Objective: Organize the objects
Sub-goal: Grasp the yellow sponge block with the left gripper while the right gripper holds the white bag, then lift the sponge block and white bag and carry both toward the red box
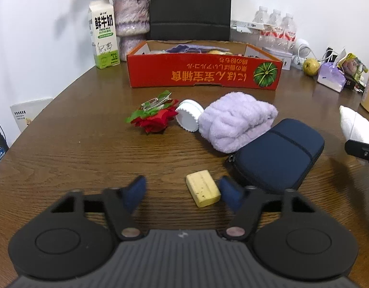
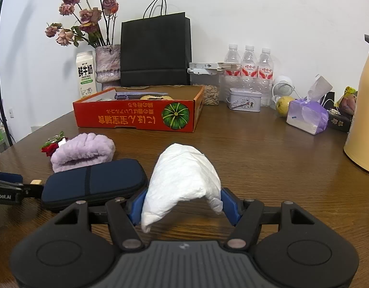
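My left gripper is open and low over the table, with a yellow sponge block next to its right finger. Beyond lie a red fabric rose, a white jar lid, a folded lilac towel and a navy zip pouch. My right gripper is shut on a white folded cloth, held above the table. The red cardboard box stands behind, with some items inside. The box also shows in the left wrist view.
At the back stand a milk carton, a vase of dried roses, a black paper bag, water bottles, a tin, a pear, a tissue pack and a cream jug.
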